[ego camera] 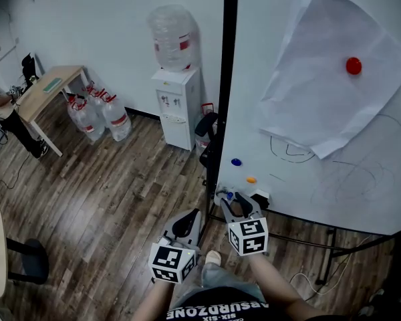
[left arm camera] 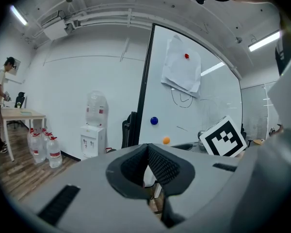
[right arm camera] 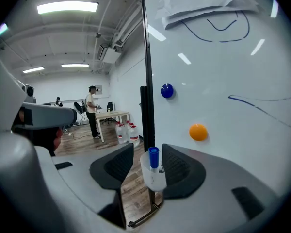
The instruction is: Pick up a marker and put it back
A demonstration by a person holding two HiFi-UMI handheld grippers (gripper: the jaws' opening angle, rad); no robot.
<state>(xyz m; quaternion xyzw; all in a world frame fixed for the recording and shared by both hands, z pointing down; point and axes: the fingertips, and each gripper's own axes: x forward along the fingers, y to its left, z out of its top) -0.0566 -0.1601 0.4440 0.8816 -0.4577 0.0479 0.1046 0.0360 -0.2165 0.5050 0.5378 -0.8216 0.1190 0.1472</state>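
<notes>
Trouble sits closest in. The right gripper (right arm camera: 148, 152) has its jaws apart on either side of the marker (right arm camera: 153, 157), which stands blue cap up in a small white cup (right arm camera: 153, 178) at the foot of the whiteboard (right arm camera: 223, 81). The marker is not yet gripped, and the pads look level with the cup as much as with the cap. If they close at this height, I judge they could pinch the cup wall along with the marker, and a lift would then drag or tip the cup. The cup sits nearer the right pad than the left, so an off-centre close could shove the marker sideways before it is held. The smooth round cap may also slip out of a shallow grip. The left gripper (left arm camera: 146, 153) hangs lower and back from the board, jaws together on nothing, so it gives the cup no steadying.

Containers next: the cup holds 1 marker and nothing else that shows. Farther off, a water cooler (ego camera: 176, 109) carries 1 big clear bottle (ego camera: 172, 37) on top. The bottle looks crumpled, and its level cannot be read. Beyond it, on the floor beside a table (ego camera: 50, 85), stands a cluster of red-capped water jugs (ego camera: 97, 116). Their count and fill are hard to tell.
</notes>
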